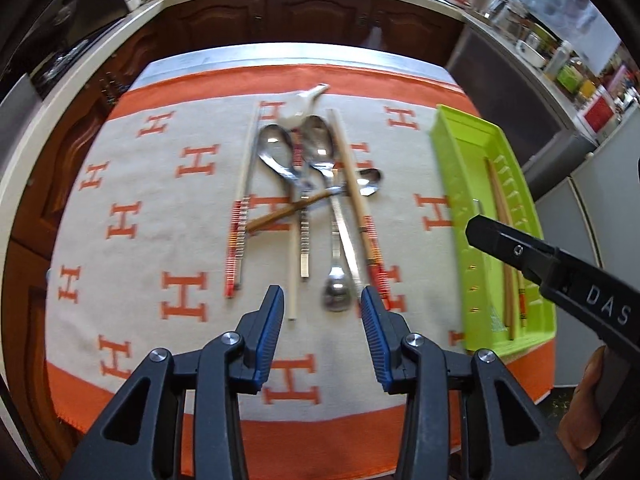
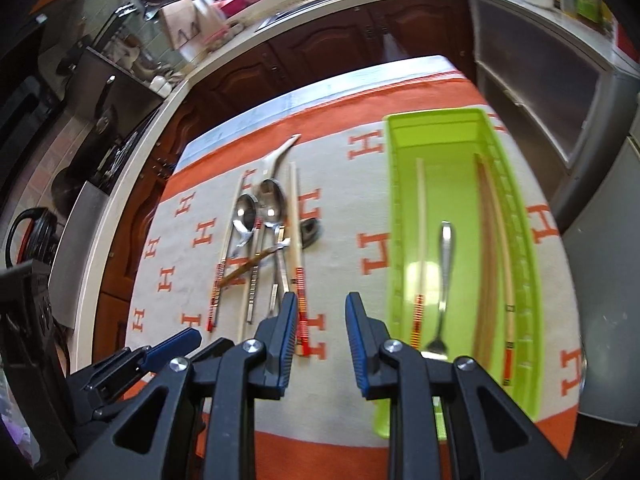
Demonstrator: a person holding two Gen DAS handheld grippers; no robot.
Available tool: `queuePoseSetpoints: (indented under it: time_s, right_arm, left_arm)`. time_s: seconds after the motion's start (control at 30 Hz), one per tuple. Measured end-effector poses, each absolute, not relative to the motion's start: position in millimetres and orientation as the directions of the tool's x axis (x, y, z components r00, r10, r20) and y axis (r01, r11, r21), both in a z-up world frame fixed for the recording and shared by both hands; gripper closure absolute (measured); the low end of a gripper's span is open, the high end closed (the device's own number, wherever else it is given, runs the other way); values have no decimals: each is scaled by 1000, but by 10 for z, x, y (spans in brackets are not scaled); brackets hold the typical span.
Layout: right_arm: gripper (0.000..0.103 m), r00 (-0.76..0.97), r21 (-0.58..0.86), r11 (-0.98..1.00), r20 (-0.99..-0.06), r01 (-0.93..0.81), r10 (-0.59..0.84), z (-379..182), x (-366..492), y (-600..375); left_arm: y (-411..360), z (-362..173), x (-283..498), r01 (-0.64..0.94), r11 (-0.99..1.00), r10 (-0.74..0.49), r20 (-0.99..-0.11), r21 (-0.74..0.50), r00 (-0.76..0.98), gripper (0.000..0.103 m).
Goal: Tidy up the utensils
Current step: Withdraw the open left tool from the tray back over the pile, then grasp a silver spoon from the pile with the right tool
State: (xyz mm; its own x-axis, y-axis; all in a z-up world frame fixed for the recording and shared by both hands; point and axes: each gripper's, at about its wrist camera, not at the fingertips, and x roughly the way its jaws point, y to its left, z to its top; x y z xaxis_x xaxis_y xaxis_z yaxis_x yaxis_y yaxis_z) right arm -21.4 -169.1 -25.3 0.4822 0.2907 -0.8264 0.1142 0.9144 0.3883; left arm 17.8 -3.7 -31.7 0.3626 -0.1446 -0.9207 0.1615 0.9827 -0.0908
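— Starting with the tongs: how do they stand?

— The left gripper [image 1: 322, 312] hangs over the cloth with its blue pads [image 1: 267, 336] spread and nothing between them. The right gripper [image 2: 320, 328] is the same: jaws apart, empty, pointing down at the cloth [image 2: 352, 280] between the pile and the tray.

— What lies just past the left one?

— A small steel spoon [image 1: 335, 292] with its bowl toward the gripper, and a pale chopstick [image 1: 293, 280] beside it. A chopstick with a red-striped end [image 1: 362, 216] runs along the right of the pile, another pair of striped ones [image 1: 240, 236] along the left. Two large steel spoons [image 1: 276, 152] lie bowls away from the camera, and a brown-handled piece [image 1: 288, 210] crosses under them. A white ceramic spoon [image 1: 302, 106] sits at the far end. Several of these overlap; exactly which touches which I cannot tell.

— And the tray?

— The green tray [image 2: 394, 216] stands on the right side of the cloth, well apart from the pile. In the right view it holds a pale chopstick with a striped end [image 2: 419, 248], a fork [image 2: 444, 280] with its tines toward the camera, and wooden chopsticks [image 2: 490, 240] along the right wall.

— Do the tongs show in each other's view?

— Yes. The right one's black body [image 1: 552, 264] reaches across the tray in the left view, with a hand [image 1: 588, 400] below it. The left one's blue-tipped finger [image 2: 172, 344] shows at the lower left of the right view.

— Beyond the table?

— Dark wood cabinets [image 1: 280, 16] and a cluttered counter [image 2: 224, 28].
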Motion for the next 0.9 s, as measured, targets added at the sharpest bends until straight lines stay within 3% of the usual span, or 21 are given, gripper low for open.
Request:
queuePoseSetpoints:
  time_s: [0.43,0.9]
  right_arm:
    - [79,413,385,922,-847,44,334,-392,221,-1198]
    - [79,337,433,901,-854,40,396,-646,786,-984]
  left_arm:
    - [780,-584,320,-20,995,-84,-933,-97,351,65]
    - [912,-672,705,-48,996,-47,-927,-69,373,65]
